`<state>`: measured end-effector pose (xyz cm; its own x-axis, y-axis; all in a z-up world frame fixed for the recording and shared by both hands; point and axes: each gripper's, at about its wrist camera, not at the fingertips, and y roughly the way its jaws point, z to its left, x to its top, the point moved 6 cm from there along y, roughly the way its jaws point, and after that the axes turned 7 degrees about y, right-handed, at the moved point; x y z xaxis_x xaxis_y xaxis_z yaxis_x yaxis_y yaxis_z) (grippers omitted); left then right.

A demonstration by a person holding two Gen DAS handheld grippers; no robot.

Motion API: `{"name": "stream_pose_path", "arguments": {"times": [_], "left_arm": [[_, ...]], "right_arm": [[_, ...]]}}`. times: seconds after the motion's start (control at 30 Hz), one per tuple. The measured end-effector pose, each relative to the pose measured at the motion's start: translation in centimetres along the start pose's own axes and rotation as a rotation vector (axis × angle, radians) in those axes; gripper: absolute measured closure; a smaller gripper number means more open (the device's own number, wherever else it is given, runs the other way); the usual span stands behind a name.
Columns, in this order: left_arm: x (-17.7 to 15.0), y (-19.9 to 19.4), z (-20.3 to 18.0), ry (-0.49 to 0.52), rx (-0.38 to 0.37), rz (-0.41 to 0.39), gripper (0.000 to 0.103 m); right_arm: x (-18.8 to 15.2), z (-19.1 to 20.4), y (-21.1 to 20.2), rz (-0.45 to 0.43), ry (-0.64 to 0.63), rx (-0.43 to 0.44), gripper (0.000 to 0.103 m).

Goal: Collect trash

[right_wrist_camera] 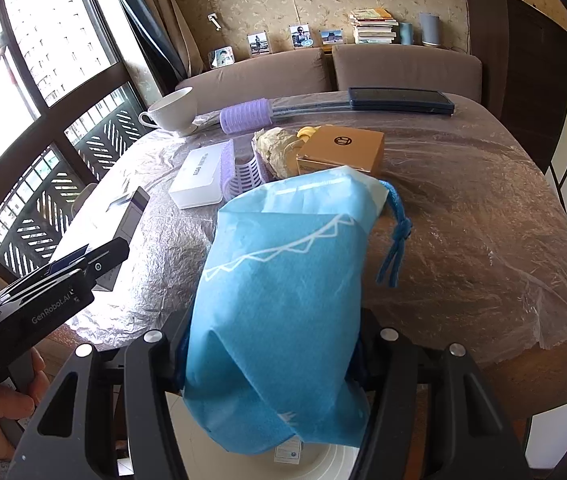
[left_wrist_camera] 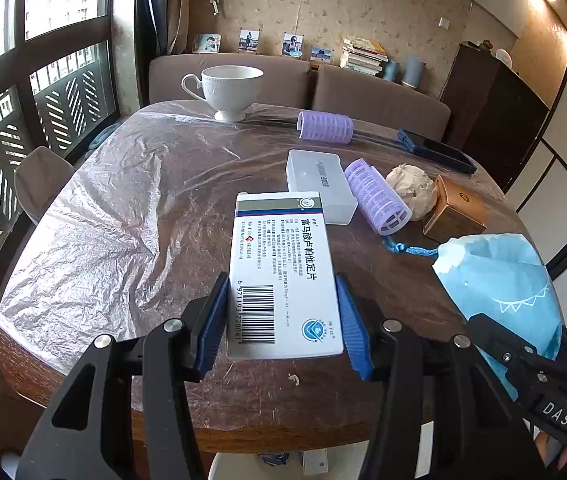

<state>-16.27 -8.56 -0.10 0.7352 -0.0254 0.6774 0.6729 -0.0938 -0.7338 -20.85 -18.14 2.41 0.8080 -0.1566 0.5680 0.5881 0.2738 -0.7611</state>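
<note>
A: Medicine carton (left_wrist_camera: 283, 276), white with a barcode, sat clamped between the blue pads (left_wrist_camera: 213, 320) of my left gripper (left_wrist_camera: 281, 320) when I logged this. Jaws partly closed, one pad on each long side, the carton projecting forward past the fingertips, lifted off the table (left_wrist_camera: 123, 208).

B: And your right gripper?

A: I noted the right gripper (right_wrist_camera: 271, 360) pinched on a blue drawstring bag (right_wrist_camera: 279, 280), jaws about half closed on the fabric. The bag bulged forward and up from the fingers; its blue cord (right_wrist_camera: 393, 244) hung off its right side. The pads themselves were hidden by the cloth.

B: What lay ahead of the tools?

A: Ahead of the left fingertips, just beyond the carton's far end, I recorded a white plastic case (left_wrist_camera: 319, 184). Right of that, a purple hair roller (left_wrist_camera: 377, 196) touching a crumpled beige wad (left_wrist_camera: 409, 190), then a brown cardboard box (left_wrist_camera: 453, 212). Farther forward: a second purple roller (left_wrist_camera: 325, 126), a white teacup (left_wrist_camera: 229, 90) and a dark phone (left_wrist_camera: 437, 150).

B: Anything below?

A: Under both grippers, near the table's front edge, I saw a white bin rim (right_wrist_camera: 323, 464). Its contents I could not make out.
</note>
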Motion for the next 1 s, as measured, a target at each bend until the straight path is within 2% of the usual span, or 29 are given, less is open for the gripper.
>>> {"name": "stream_pose_path", "arguments": {"times": [0.43, 0.73, 1.0], "left_arm": [[-1.5, -2.0, -1.2, -0.024, 0.017, -0.016, 0.051], [-1.9, -3.0, -1.7, 0.023, -0.034, -0.033, 0.051], [-3.9, -4.9, -1.4, 0.076, -0.093, -0.023, 0.051]], "right_arm": [[-1.5, -1.0, -1.2, 0.01, -0.006, 0.042, 0.046], [-2.3, -0.5, -2.8, -0.021, 0.004, 0.008, 0.046], [-4.2, 1.5, -4.4, -0.036, 0.033, -0.016, 0.046]]}}
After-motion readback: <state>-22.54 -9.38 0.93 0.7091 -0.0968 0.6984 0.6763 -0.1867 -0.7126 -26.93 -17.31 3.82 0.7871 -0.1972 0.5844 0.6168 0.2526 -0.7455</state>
